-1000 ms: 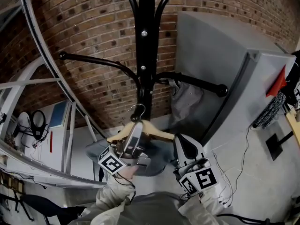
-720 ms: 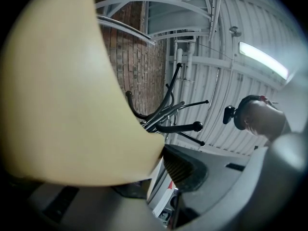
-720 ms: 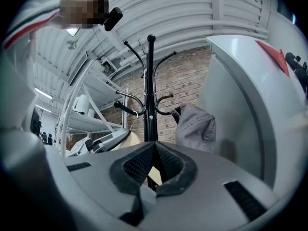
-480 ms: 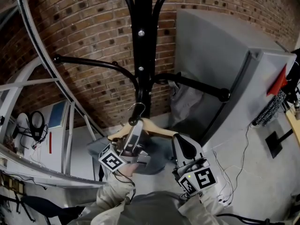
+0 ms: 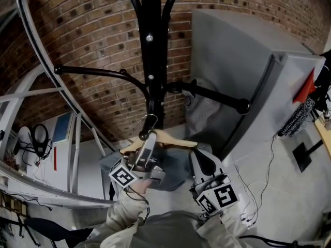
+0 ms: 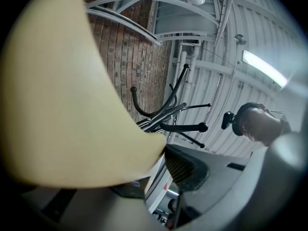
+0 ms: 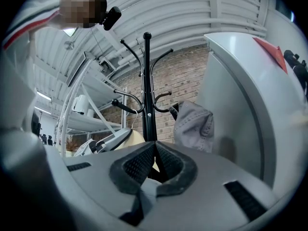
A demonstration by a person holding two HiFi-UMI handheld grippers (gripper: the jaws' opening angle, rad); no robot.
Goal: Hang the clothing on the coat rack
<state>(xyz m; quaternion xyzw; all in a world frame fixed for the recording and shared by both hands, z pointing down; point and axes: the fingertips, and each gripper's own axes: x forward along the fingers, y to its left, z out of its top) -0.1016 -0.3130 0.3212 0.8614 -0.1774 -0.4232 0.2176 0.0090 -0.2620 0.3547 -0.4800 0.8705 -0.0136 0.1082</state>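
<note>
Gripping the pale wooden hanger hook-up beside the black metal coat rack for hanging, my left gripper just widened its jaws; right gripper closed, empty.

Black coat rack: upright pole before brick wall. Curved arms branch near top; lower arms with knob tips reach left and right. Grey garment hangs from lower right arm, close by pole. Grey floor below. Grey cabinet stands on floor just right of rack. Thin cables trail over floor beside cabinet.
</note>
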